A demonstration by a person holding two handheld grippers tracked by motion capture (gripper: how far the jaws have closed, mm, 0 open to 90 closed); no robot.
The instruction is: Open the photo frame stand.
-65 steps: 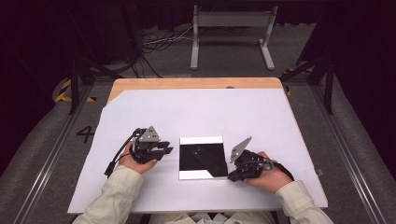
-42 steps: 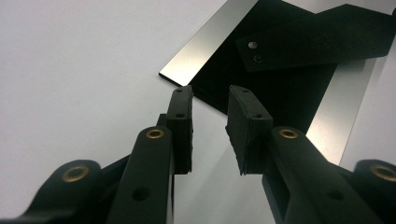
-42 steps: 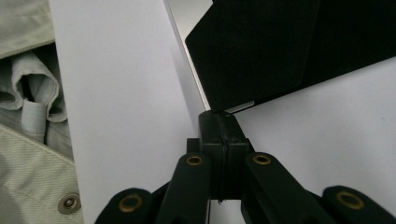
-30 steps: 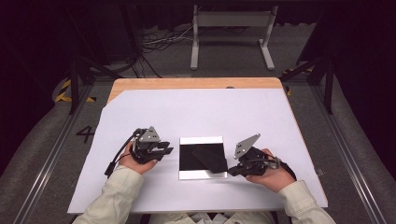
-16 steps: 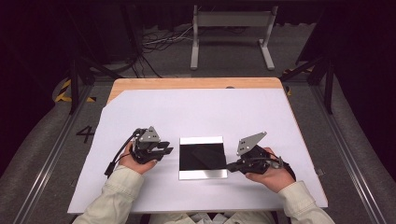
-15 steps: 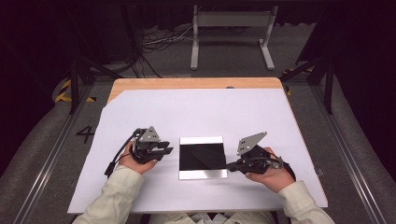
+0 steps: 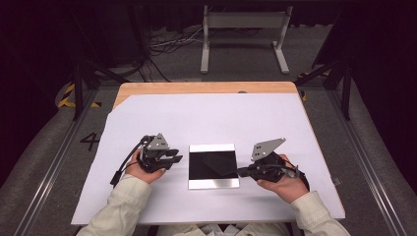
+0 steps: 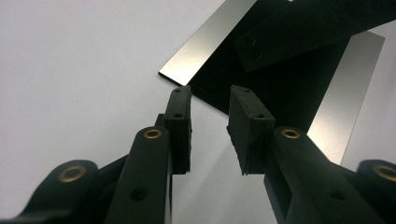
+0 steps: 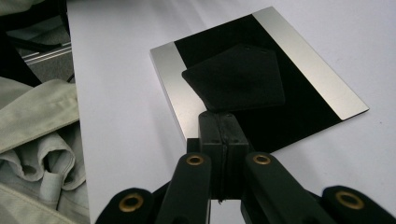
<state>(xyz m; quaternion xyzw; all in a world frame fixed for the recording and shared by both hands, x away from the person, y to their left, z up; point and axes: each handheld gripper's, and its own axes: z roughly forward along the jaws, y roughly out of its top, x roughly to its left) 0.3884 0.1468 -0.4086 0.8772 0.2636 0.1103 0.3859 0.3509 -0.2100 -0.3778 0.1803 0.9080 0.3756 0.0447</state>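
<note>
right gripper (image 9: 219, 123): jaws pressed together on black cloth (image 9: 238, 77), held over the plate
left gripper (image 8: 210, 116): jaws parted, empty, left of plate
plate (image 7: 213, 183): flat at table's near centre
risk: unpinned plate sliding under a cloth pass

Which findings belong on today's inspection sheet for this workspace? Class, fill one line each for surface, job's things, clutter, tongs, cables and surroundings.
Surface: white sheet covering a wooden table, its far edge bare.
Job's things: flat plate, black with silver strips on two sides, lying on the sheet; thin black flap above its black middle.
Clutter: nothing seen.
Tongs: left tongs open, by the plate's corner, holding nothing; right tongs shut on the black flap's edge.
Cables: black cable trailing from the left tongs; loose cables on the floor beyond the table.
Surroundings: dark room, grey metal stand on the floor.
</note>
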